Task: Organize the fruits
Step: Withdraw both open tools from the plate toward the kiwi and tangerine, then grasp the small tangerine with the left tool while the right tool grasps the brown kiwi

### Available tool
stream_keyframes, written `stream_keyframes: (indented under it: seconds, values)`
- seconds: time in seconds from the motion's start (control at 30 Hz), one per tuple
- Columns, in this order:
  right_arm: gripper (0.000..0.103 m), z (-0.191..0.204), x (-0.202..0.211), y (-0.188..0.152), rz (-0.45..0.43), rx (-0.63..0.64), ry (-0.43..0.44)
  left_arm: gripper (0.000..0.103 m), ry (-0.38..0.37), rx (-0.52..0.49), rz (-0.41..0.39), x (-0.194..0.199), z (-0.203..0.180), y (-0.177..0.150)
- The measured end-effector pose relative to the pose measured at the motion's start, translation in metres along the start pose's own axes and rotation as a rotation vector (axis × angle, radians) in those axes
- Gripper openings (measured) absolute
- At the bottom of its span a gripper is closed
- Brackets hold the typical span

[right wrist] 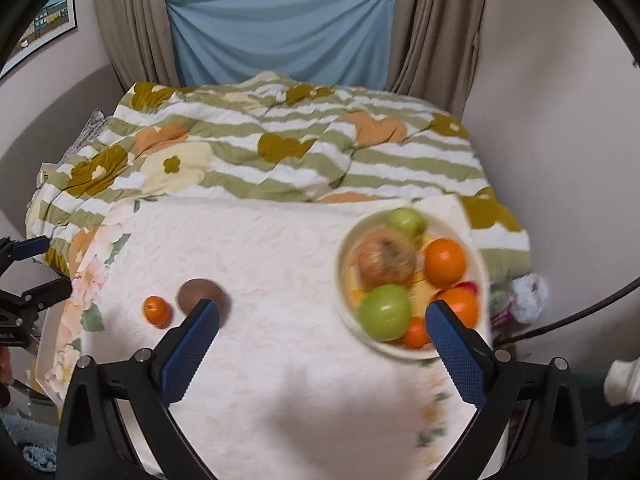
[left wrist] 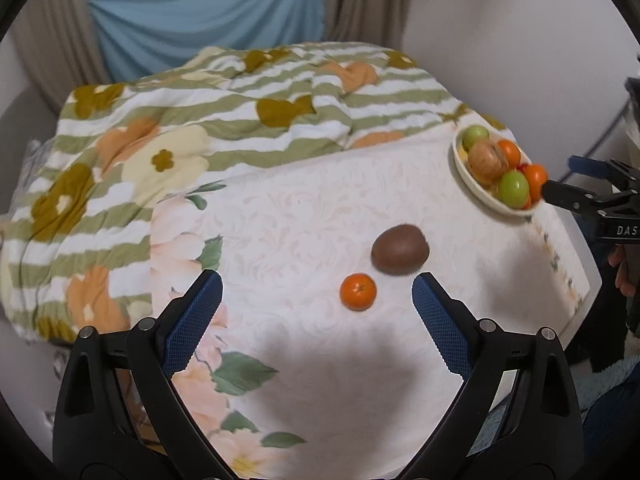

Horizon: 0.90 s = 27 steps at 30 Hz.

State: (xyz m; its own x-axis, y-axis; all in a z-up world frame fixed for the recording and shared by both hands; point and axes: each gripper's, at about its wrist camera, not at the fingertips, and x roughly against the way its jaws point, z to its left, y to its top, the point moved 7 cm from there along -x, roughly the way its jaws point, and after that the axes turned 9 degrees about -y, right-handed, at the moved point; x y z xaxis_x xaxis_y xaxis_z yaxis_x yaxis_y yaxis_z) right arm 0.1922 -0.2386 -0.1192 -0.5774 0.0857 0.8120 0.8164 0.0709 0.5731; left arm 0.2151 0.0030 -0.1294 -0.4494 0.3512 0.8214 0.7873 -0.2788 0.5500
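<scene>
A small tangerine [left wrist: 358, 292] and a brown kiwi [left wrist: 400, 253] lie side by side on the white floral cloth. My left gripper [left wrist: 317, 284] is open just short of them, the tangerine between its blue pads. A cream bowl [left wrist: 464, 176] at the table's right edge holds green apples, oranges and a large tan fruit. My right gripper [right wrist: 323, 312] is open and empty over the cloth, its right fingertip overlapping the bowl [right wrist: 343, 268]. Its left finger hides part of the kiwi [right wrist: 198, 294]; the tangerine [right wrist: 157, 311] lies left of it.
A green-striped flowered quilt [right wrist: 280, 148] covers the bed behind the table. Curtains and a blue cloth [right wrist: 280, 40] hang at the window. The left gripper [right wrist: 48, 268] shows at the left table edge; the right gripper [left wrist: 568, 182] shows beside the bowl. Walls close in right.
</scene>
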Motion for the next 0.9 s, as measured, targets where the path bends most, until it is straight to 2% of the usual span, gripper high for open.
stream_keyframes:
  seconds: [0.07, 0.2, 0.43, 0.7, 0.8, 0.87, 0.9]
  values:
    - [0.103, 0.016, -0.008, -0.004, 0.024, -0.022, 0.035, 0.103, -0.022, -0.034, 0.019, -0.008, 0.006, -0.002]
    - [0.102, 0.037, -0.024, -0.013, 0.073, -0.084, 0.044, 0.103, -0.086, -0.094, 0.058, -0.031, 0.011, -0.005]
    - [0.102, 0.051, -0.051, -0.03, 0.121, -0.148, -0.005, 0.102, -0.202, -0.176, 0.111, -0.075, 0.002, -0.015]
    - [0.102, 0.053, -0.077, -0.043, 0.155, -0.2, 0.004, 0.075, -0.269, -0.266, 0.174, -0.118, -0.017, -0.034]
    - [0.102, 0.059, -0.082, -0.045, 0.153, -0.201, 0.023, 0.062, -0.292, -0.283, 0.187, -0.126, -0.022, -0.038]
    - [0.102, 0.062, -0.083, -0.046, 0.153, -0.193, 0.03, 0.048, -0.298, -0.293, 0.198, -0.131, -0.025, -0.041]
    - [0.102, 0.064, -0.084, -0.046, 0.153, -0.19, 0.038, 0.046, -0.306, -0.296, 0.203, -0.132, -0.026, -0.042]
